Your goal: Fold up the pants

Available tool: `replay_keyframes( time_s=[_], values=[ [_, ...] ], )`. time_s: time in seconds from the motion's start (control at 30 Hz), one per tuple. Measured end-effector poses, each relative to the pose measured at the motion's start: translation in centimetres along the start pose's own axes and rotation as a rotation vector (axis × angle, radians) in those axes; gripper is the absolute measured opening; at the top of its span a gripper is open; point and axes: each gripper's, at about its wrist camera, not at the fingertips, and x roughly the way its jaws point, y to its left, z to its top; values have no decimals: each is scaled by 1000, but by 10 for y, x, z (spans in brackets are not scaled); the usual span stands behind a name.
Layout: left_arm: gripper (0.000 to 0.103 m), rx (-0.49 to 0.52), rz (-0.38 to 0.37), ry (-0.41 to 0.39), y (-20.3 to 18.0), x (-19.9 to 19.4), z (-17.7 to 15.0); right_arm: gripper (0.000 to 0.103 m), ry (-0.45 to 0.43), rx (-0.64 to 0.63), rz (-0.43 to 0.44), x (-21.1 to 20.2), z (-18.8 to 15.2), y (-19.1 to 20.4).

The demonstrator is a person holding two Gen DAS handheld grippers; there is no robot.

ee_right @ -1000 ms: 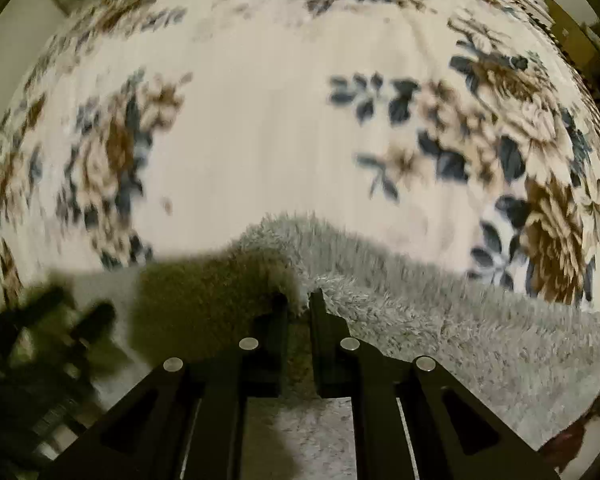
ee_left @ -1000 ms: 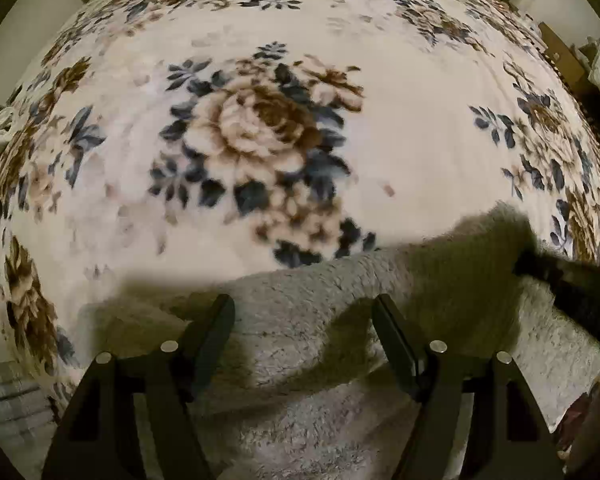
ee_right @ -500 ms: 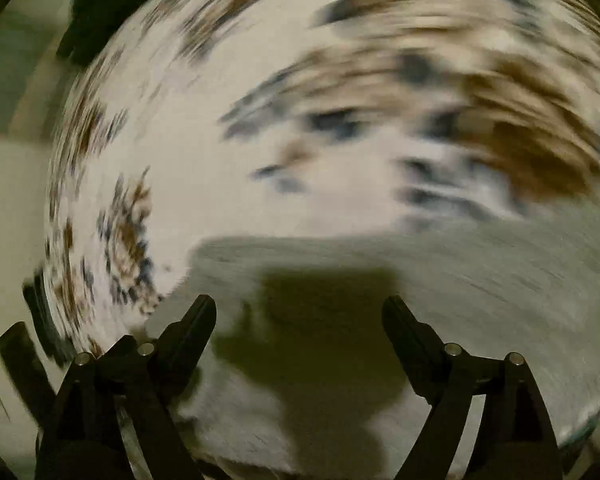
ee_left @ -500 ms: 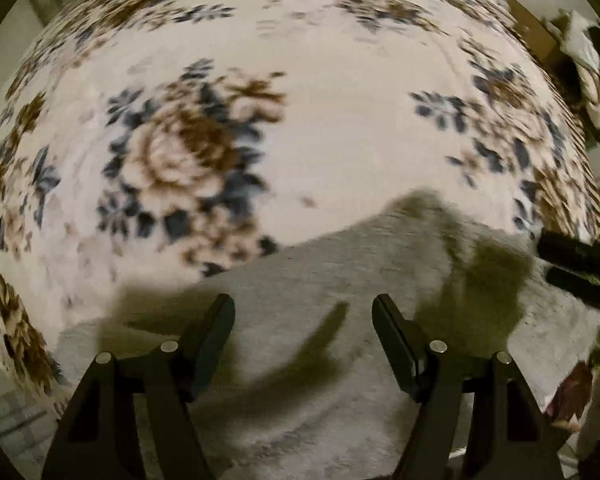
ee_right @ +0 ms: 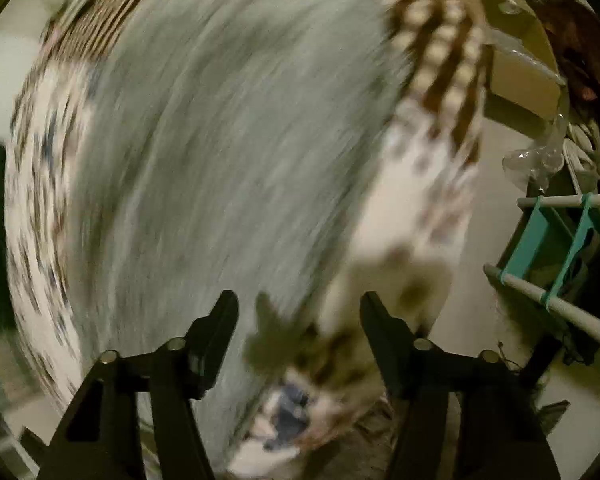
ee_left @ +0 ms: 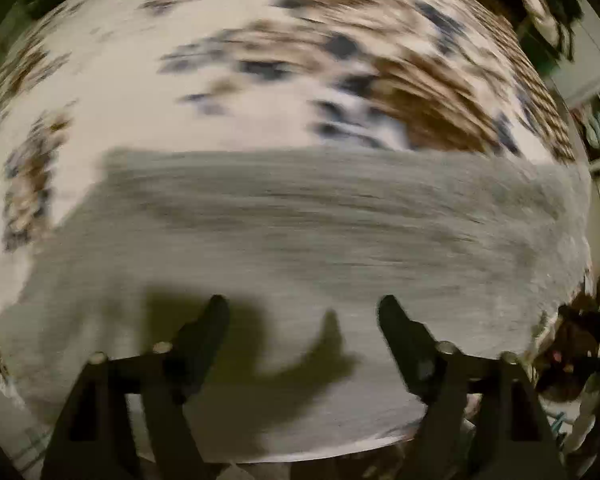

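Observation:
The grey fleece pants lie folded flat on the floral blanket, as a broad band across the left wrist view. My left gripper hangs above their near part, pointing down, its jaws opening with nothing between them. In the right wrist view the pants run as a blurred grey strip from top to bottom. My right gripper hovers over their lower right edge, jaws apart and closing, nothing pinched between them. Both views are smeared by motion.
The cream blanket with brown and blue flowers covers the bed. Past the bed's edge stand a teal and white rack, a cardboard box and clear plastic. A dark cluttered patch shows at the lower right.
The right gripper let go of the pants' edge, opened and swung with a roll to the bed's edge. The left gripper slid sideways over the pants and opened a little wider.

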Motion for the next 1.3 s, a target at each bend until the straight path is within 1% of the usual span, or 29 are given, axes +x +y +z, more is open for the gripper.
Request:
replay_keyframes(
  time_s=[0.03,0.07,0.1,0.17,0.27,0.33,0.37,0.4,0.43,0.47,0.57,0.63,0.7,0.73,0.8,0.83,0.87,0.9,0.93,0.97,1.03,1.07,1.1,1.17,1.23,1.3],
  values=[
    [79,24,-15,17,-25,7,2,65,-37,20,11,-7,18,-12],
    [79,42,-25,28,-44,12,5,65,-55,27,16,-10,27,-18],
    [79,57,-31,32,-59,15,7,65,-94,38,29,-16,45,-27],
    [79,102,-34,26,-94,19,13,65,-140,49,49,-22,73,-36],
    [79,174,-38,21,-143,27,26,65,-157,63,96,-22,116,-46],
    [79,201,-37,18,-160,31,33,65,-144,29,103,-12,136,-41],
    [79,212,-35,16,-168,32,36,56,-137,13,102,-8,142,-39],
    [79,223,-33,13,-176,34,38,42,-123,-10,96,-2,146,-36],
    [79,233,-28,12,-181,34,40,4,-106,-31,61,1,154,-33],
    [79,241,-23,13,-186,35,42,5,-119,-44,43,0,153,-31],
    [79,248,-18,17,-191,37,42,5,-176,-58,31,-16,140,-29],
    [79,249,-9,26,-189,38,40,5,-204,-20,31,-33,128,-42],
    [79,242,-2,40,-192,44,36,5,-179,10,29,-35,128,-56],
    [79,235,1,47,-192,46,35,5,-151,20,22,-30,128,-61],
    [79,216,0,59,-187,47,32,7,-72,29,59,-18,132,-72],
    [79,212,1,60,-186,47,31,10,-8,45,85,-8,132,-73],
    [79,214,7,56,-184,46,31,16,11,49,91,-4,132,-76],
    [79,216,11,53,-180,44,29,20,16,49,88,-4,131,-76],
    [79,216,14,52,-178,43,29,29,-1,44,72,-9,129,-74],
    [79,213,13,54,-175,42,32,36,-9,40,70,-12,128,-73],
    [79,203,14,56,-162,36,37,43,-14,20,91,-25,126,-57],
    [79,194,16,43,-155,29,40,46,-6,5,98,-28,125,-47],
    [79,187,24,29,-146,23,45,48,10,-17,100,-30,124,-32],
    [79,159,57,13,-128,16,52,50,66,-52,136,-28,121,0],
    [79,93,81,11,-102,16,57,50,145,-58,188,-18,116,30],
    [79,20,97,14,-78,20,62,50,194,-44,212,-3,114,59]
  ],
)
